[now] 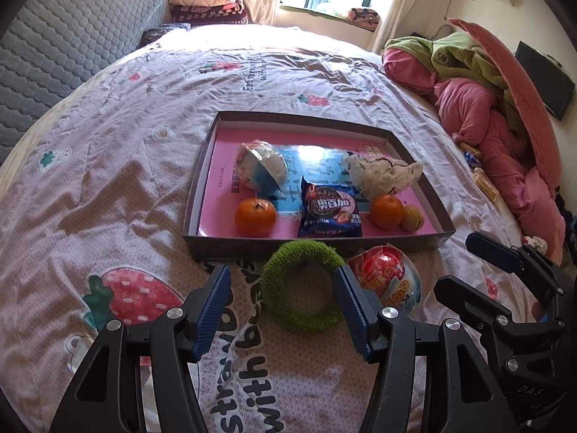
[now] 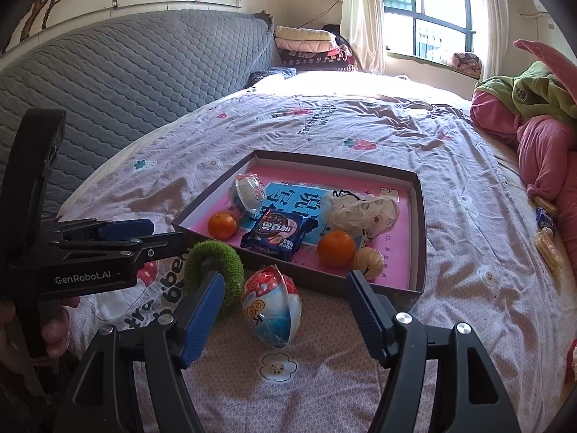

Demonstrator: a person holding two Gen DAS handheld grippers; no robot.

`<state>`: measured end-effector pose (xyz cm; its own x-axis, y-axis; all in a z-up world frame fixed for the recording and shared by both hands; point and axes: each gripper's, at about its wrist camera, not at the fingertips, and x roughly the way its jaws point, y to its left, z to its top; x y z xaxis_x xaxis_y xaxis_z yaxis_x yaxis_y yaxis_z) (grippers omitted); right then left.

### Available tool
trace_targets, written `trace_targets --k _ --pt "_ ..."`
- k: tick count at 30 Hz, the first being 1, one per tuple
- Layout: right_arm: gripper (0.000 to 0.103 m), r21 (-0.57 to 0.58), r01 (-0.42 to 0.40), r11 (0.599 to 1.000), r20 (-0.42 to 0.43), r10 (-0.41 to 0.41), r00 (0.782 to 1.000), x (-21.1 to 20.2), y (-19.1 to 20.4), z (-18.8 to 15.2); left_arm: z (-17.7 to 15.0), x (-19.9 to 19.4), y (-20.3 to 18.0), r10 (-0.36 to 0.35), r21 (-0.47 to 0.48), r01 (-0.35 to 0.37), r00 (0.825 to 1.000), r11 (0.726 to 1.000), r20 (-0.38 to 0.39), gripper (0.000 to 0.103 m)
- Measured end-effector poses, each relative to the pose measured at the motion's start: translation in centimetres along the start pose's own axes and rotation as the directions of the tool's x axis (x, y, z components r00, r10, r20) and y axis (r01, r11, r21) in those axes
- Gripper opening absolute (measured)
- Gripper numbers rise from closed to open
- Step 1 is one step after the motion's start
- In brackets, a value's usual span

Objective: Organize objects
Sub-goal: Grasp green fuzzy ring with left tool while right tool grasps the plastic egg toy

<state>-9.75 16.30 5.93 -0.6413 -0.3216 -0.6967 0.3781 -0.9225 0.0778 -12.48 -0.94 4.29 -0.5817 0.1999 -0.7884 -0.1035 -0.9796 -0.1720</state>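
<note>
A shallow box (image 1: 414, 151) is sitting on the bed (image 1: 126, 137). Inside it, a snack packet (image 1: 329, 209) is lying at the front middle, with one mandarin (image 1: 255, 215) to its left and another mandarin (image 1: 387, 210) to its right — a walnut (image 1: 413, 217) is touching that one. Two wrapped bundles are lying behind them. Just before the box, on the bed, a fuzzy ring (image 1: 301, 287) is resting left of a wrapped egg (image 1: 387, 278).

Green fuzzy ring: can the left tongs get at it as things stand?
Probably yes. The left tongs are open with the green fuzzy ring lying between their fingers on the bedspread, nothing covering it; the foil egg sits just beside it.
</note>
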Motion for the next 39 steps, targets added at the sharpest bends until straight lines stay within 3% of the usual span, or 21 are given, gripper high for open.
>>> trace_targets --k 25,39 --pt "0.069 -0.039 -0.012 0.999 -0.12 0.007 0.993 2.5 0.5 -2.3 -2.2 2.8 0.0 0.057 0.079 -0.049 0.994 0.996 -0.099 0.062" --pt "0.069 -0.038 0.006 0.999 -0.166 -0.012 0.986 4.4 0.6 -2.7 -2.1 4.2 0.7 0.061 0.055 -0.054 0.991 0.997 -0.122 0.062"
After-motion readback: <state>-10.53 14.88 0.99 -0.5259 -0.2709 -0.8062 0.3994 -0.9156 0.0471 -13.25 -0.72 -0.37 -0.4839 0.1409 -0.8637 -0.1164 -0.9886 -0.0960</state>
